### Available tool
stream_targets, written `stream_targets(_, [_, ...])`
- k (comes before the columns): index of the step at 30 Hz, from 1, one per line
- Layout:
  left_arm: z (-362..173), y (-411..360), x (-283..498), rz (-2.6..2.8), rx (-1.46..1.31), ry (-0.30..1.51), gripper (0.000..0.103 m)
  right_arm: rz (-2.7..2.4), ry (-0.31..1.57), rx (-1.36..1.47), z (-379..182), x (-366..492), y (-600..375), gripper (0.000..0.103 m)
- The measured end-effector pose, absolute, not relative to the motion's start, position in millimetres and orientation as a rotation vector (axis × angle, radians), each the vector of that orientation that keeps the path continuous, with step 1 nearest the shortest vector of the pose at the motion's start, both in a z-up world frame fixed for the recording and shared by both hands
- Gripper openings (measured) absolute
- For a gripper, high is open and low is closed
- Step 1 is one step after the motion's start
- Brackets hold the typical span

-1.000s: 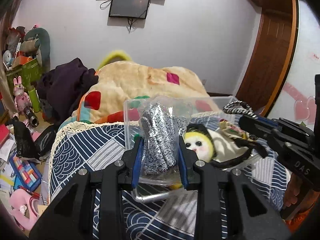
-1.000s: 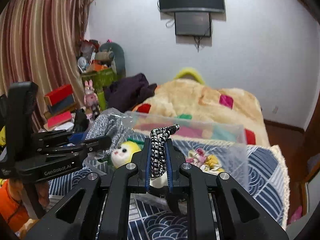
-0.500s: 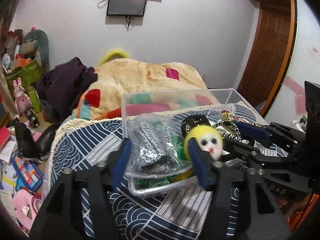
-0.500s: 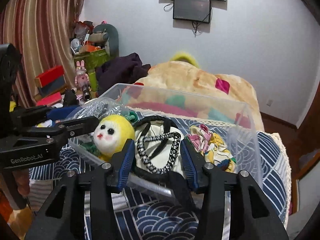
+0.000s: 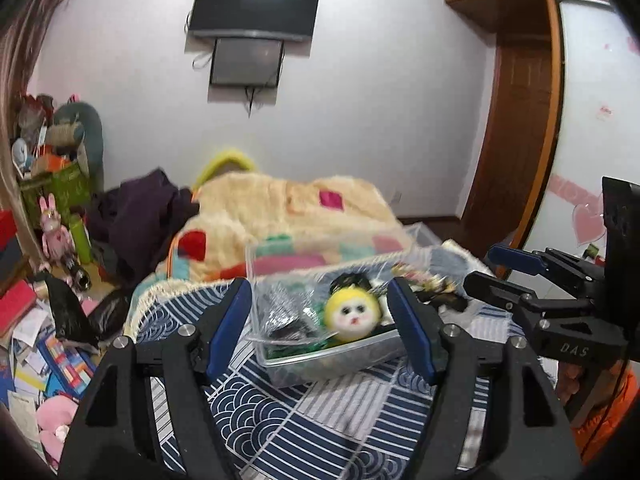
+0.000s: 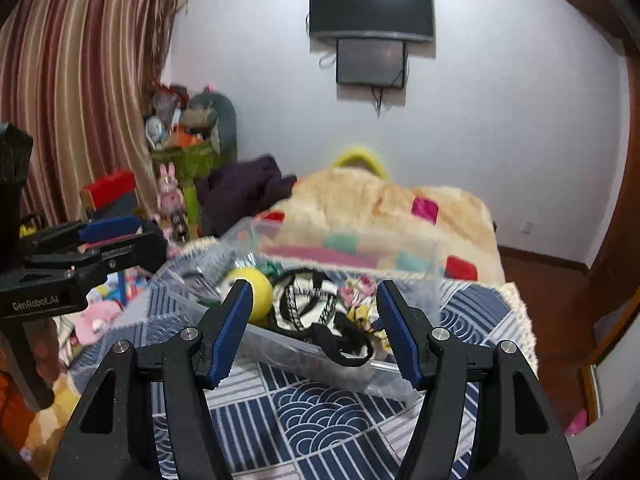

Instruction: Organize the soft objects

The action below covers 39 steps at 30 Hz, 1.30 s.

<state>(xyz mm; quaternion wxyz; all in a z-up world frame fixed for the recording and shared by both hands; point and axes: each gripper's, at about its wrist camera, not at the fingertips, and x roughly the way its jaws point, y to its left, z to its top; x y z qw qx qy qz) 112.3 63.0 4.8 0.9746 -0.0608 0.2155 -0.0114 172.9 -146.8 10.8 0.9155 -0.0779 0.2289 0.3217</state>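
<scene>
Lying beyond both tongs [image 5: 326, 330] [image 6: 314, 330] (spread): bin [image 5: 320, 364].

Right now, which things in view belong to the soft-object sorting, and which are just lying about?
Part of the job:
- clear plastic bin
- yellow plush face
- silvery bagged item
- black-and-white cord bundle
- floral fabric piece
- left tongs and right tongs, both open and empty

Lying about:
- patchwork blanket
- purple clothing
- pink rabbit figure
- wall screen
</scene>
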Motion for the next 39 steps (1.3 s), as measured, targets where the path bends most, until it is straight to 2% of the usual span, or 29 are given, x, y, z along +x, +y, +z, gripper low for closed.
stream_targets(2, [16, 58, 99, -0.028, -0.111, 0.393, 0.073, 0.674, 0.432, -0.132, 23, 162, -156, 0.063])
stream_targets(5, [28, 48, 81, -0.027, -0.090, 0.337, 0.083, 0.678, 0.374, -0.104, 36, 146, -166, 0.069])
stream_targets(10, [38, 33, 54, -0.024, -0.048, 0.275, 0.097, 0.681, 0.305, -0.068, 49, 124, -179, 0.084])
stream_targets(12, [39, 31, 47, -0.017, -0.048, 0.260, 0.101, 0.678, 0.291, -0.065, 51, 121, -181, 0.087])
stream_targets(15, [38, 28, 39, -0.021, -0.056, 0.256, 0.102, 0.665, 0.266, -0.063, 50, 111, -184, 0.101])
stream_targets(16, [38, 27, 37, -0.023, -0.060, 0.256, 0.102, 0.660, 0.252, -0.060, 50, 109, -184, 0.103])
stream_targets(39, [23, 16, 27, -0.005, -0.030, 0.251, 0.103, 0.638, 0.270, -0.050, 29, 97, -189, 0.103])
